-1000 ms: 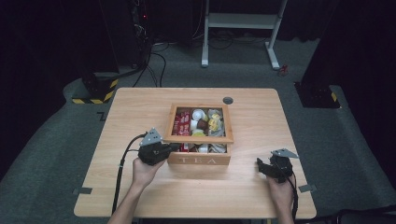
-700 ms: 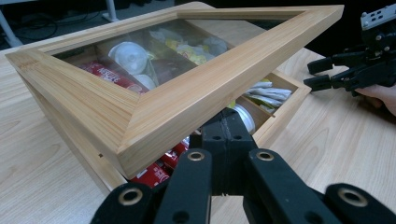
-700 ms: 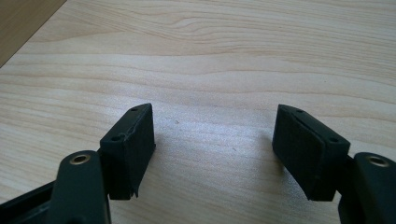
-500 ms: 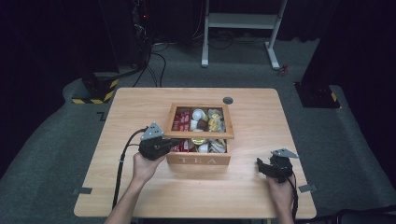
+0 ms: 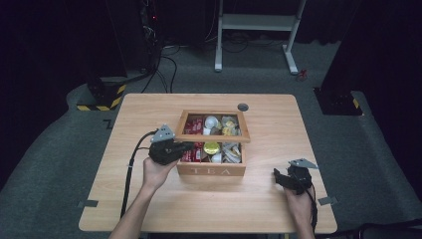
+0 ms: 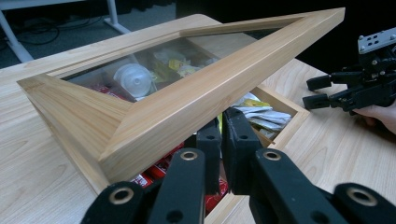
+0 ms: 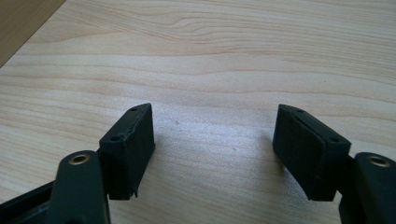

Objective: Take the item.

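A wooden box (image 5: 211,170) marked TEA stands mid-table, holding red packets, white cups and sachets. Its glass-paned lid (image 6: 205,98) is tilted up at the front, resting on top of my left gripper (image 6: 222,126), which reaches in under the lid's front rail. The jaws stand a narrow slit apart, have just been opening slightly, and nothing shows between them. From above, the left gripper (image 5: 191,146) sits at the box's left front corner. My right gripper (image 7: 212,135) rests open over bare wood, right of the box (image 5: 276,178), and appears in the left gripper view (image 6: 315,93).
A small dark round disc (image 5: 243,107) lies behind the box near the table's far edge. The wooden table (image 5: 149,199) has free room at the left and front. A white metal stand (image 5: 254,20) is on the floor beyond.
My left hand has risen a little at the box's left front corner, and the lid's front edge has come up with it. The right hand has kept still.
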`<state>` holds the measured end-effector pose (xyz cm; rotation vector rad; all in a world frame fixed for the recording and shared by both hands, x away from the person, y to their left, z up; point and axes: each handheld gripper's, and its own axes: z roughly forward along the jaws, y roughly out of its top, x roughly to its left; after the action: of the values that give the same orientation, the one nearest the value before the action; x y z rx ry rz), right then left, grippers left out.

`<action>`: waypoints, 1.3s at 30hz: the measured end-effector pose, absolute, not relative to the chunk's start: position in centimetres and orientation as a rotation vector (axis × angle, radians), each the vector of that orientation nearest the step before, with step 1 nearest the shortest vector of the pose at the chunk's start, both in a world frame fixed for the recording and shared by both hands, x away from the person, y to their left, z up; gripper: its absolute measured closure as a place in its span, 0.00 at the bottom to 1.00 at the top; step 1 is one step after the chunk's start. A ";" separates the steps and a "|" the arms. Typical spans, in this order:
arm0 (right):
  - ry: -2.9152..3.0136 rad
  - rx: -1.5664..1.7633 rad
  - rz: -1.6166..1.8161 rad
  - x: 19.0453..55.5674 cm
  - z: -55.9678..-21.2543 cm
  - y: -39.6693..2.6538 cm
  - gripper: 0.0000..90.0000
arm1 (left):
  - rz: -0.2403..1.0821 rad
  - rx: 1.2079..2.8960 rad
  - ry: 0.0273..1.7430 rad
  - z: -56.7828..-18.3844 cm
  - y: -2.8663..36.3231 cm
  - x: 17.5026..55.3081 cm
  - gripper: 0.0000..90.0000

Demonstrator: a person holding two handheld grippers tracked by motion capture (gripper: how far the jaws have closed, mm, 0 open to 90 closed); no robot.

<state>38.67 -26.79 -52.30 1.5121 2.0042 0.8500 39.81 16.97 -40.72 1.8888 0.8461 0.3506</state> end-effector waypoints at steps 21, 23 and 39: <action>2.043 1.483 1.058 37.8 -50.1 -24.8 0.31 | 0.366 1.849 0.864 -38.8 16.5 40.5 0.80; 2.049 1.448 1.102 37.6 -49.6 -24.4 0.29 | 0.357 1.844 0.867 -38.7 16.5 40.7 0.80; 2.150 1.148 1.321 38.0 -45.8 -18.7 0.33 | 0.358 1.849 0.870 -37.4 16.3 41.5 0.76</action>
<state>38.03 -18.69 -45.79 1.1480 2.1502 1.3215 41.49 16.30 -37.38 1.8490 0.8704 0.3575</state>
